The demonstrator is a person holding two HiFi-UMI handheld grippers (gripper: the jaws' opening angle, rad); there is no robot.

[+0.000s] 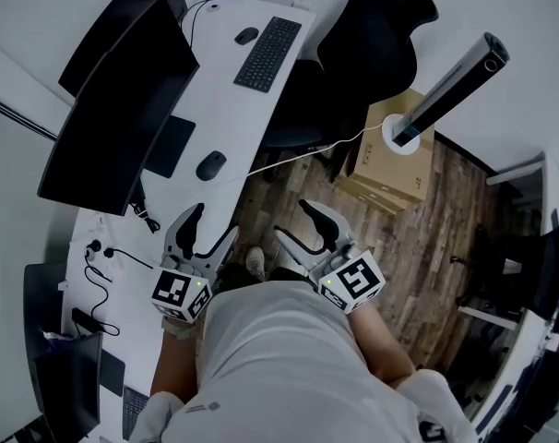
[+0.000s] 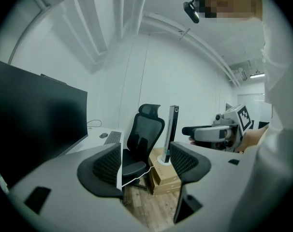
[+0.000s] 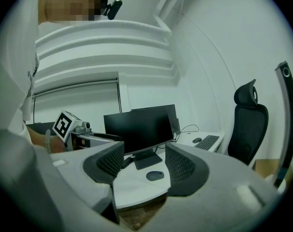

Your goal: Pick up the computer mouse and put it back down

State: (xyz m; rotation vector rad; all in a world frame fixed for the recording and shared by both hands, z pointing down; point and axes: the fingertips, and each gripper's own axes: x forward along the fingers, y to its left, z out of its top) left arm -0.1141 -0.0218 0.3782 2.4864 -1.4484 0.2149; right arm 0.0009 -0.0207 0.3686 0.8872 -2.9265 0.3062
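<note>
Left gripper, right gripper: both jaws spread, nothing between them.
Mouse sits on desk, ahead of and below my right jaws, framed in their gap, well apart; long axis looks crosswise. My left is nearer from the head view but aims at the chair. I'd use right.

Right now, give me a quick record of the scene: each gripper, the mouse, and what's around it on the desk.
left gripper: open, empty
right gripper: open, empty, pointed toward the computer mouse
computer mouse: flat on the white desk, next to the base of the monitor, neither gripper touching it
second mouse: far end of the desk, beside the keyboard
</note>
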